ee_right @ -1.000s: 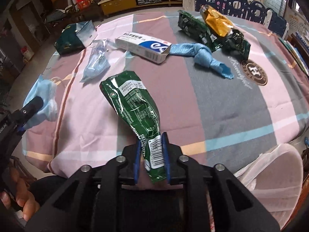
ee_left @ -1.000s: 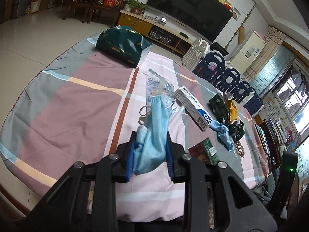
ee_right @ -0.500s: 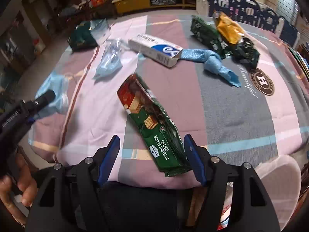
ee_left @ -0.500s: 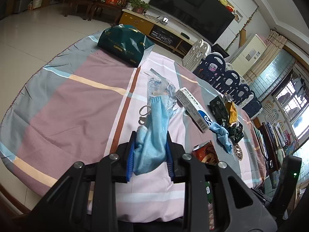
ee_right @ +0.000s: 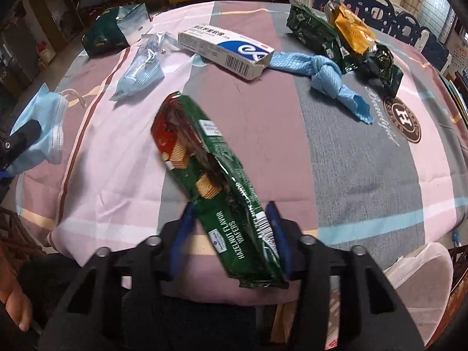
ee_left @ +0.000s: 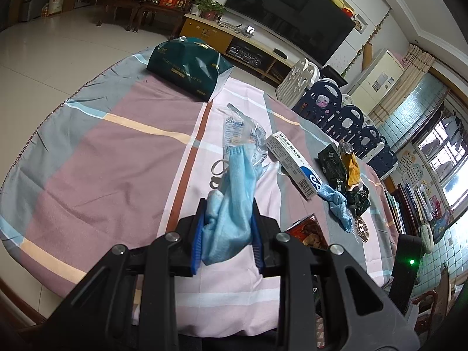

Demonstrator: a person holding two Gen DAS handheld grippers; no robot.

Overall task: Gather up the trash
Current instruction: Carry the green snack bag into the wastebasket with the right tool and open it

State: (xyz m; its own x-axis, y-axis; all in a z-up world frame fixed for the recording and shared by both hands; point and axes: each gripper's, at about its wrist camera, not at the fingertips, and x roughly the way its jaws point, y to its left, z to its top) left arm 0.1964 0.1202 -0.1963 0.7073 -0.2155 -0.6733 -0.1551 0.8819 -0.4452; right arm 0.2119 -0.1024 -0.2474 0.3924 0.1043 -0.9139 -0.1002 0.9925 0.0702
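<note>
Gripping a blue mask (ee_left: pixel 231 204), the left claw (ee_left: pixel 226 228) hangs over the tabletop's (ee_left: pixel 96 158) near edge, bare cloth to its left. Right view: right claw (ee_right: pixel 231 234) closing around a wafer wrapper (ee_right: pixel 213 181) at the near edge; open cloth lies rightward.

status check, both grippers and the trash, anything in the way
Left gripper shut on blue face mask. Right gripper closing around green wafer wrapper, pads not clearly pressing. Nothing blocking.

We see a living room: pale tiled floor (ee_left: pixel 44 44), a wall-mounted black television (ee_left: pixel 286 8) above a wooden cabinet (ee_left: pixel 210 33), daylit windows (ee_left: pixel 441 143).
</note>
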